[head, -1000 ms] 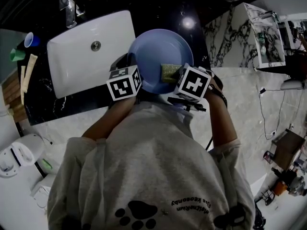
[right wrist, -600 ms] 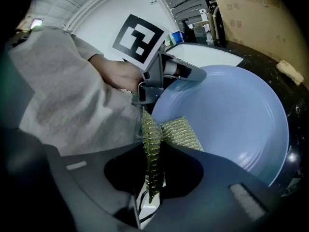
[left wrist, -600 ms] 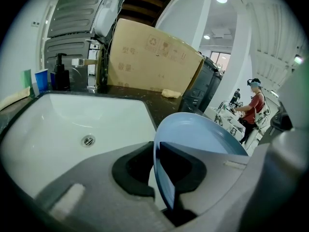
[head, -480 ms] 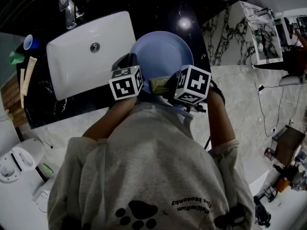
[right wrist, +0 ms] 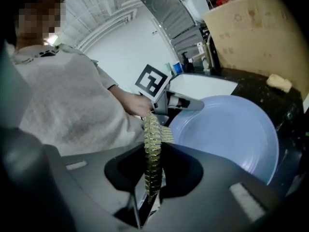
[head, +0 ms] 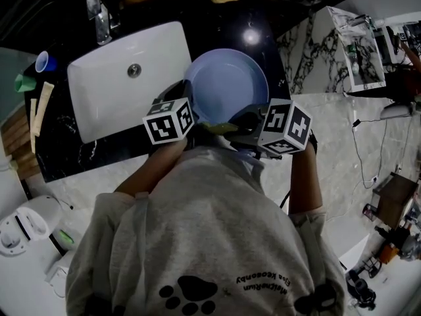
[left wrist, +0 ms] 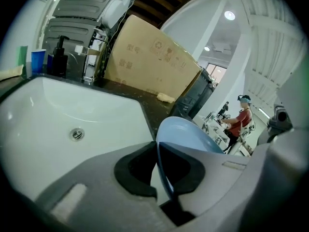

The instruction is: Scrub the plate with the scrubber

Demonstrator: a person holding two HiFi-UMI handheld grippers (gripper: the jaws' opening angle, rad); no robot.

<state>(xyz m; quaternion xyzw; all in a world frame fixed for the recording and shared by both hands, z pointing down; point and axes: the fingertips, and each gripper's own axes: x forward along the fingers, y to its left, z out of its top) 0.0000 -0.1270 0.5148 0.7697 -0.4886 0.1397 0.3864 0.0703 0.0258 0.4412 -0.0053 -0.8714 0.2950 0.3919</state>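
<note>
The smooth, round blue plate (head: pixel 227 84) tilts over the glossy black countertop (head: pixel 217 18) beside the white rectangular sink (head: pixel 112 97), its thin rim pinched by the left gripper (left wrist: pixel 158 151), whose jaws have just been closing. The right gripper (right wrist: pixel 152 175) clamps the coarse yellow-green mesh scrubber (right wrist: pixel 151 134) at the plate's near edge.

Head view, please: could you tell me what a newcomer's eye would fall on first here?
The blue plate stands out mid-frame, over the black counter just right of the white sink. The left gripper, whose jaws have just been closing further, pinches its rim, while the right gripper clamps a green-yellow scrubber by the plate's near edge.
</note>
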